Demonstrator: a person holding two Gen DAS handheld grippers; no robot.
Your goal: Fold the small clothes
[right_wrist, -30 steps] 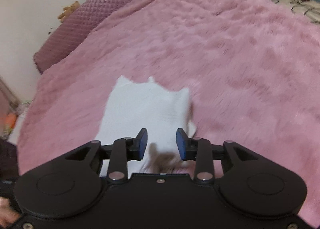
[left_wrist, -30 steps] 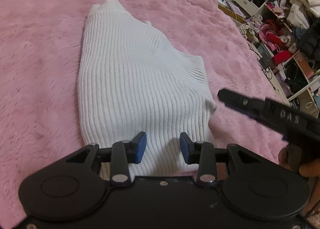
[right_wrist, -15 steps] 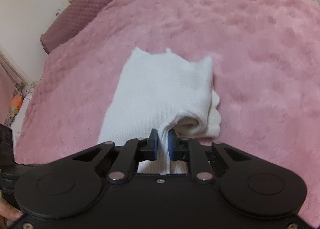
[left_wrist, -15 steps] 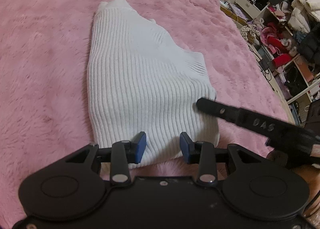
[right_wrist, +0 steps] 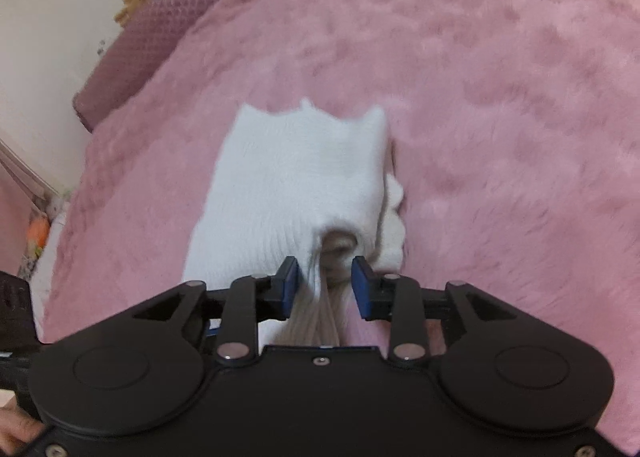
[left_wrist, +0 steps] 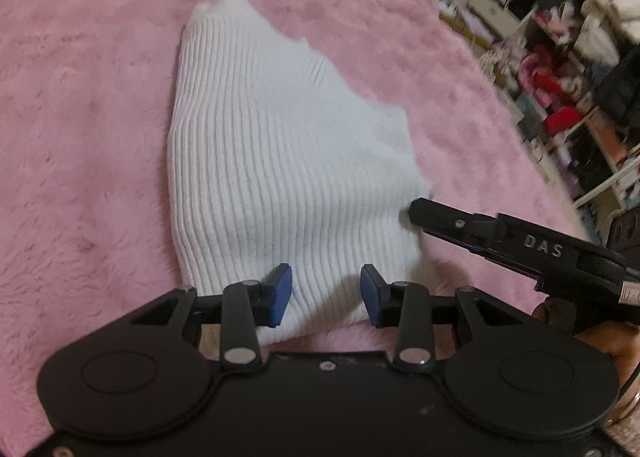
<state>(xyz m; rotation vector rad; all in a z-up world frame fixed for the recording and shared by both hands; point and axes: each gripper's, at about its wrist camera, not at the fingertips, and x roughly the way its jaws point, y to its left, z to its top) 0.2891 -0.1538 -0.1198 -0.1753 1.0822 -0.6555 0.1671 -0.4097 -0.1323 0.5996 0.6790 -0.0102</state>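
My left gripper (left_wrist: 326,293) points steeply down over the near edge of the white ribbed sweater (left_wrist: 280,161), jaws apart, pads clear of the knit. My right gripper (right_wrist: 325,289) sits at the sweater's near right corner; its jaws are opening, with a bunched fold between them. Half a second ago those jaws were pinched on that fold. The sweater lies flat on the pink fluffy blanket (left_wrist: 80,137), long axis running away from me, narrow end farthest.
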